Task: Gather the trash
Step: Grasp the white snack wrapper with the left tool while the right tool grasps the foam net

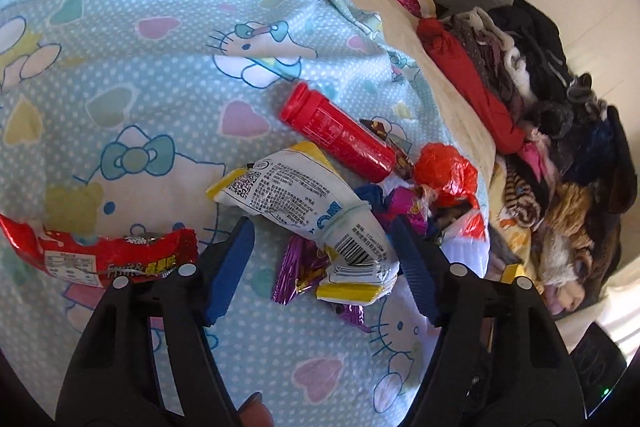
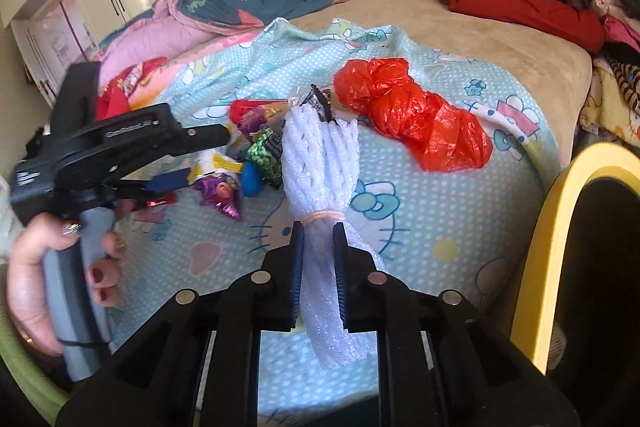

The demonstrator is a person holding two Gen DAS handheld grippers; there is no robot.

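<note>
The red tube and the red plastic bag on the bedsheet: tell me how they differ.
The red tube is a rigid, smooth cylinder with a ribbed cap; the red plastic bag is soft, crumpled and shapeless. The tube carries printed text on its side; the bag shows no print. The tube is opaque, while the bag is thin and slightly see-through. Both are red and lie loose on the cartoon bedsheet, held by neither gripper.

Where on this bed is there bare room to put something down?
Free: the cartoon sheet above the red snack wrapper and left of the red bottle; also the tan blanket beyond the red plastic bag. Crowded: the wrapper heap around the white pouch and the clothes pile.
</note>
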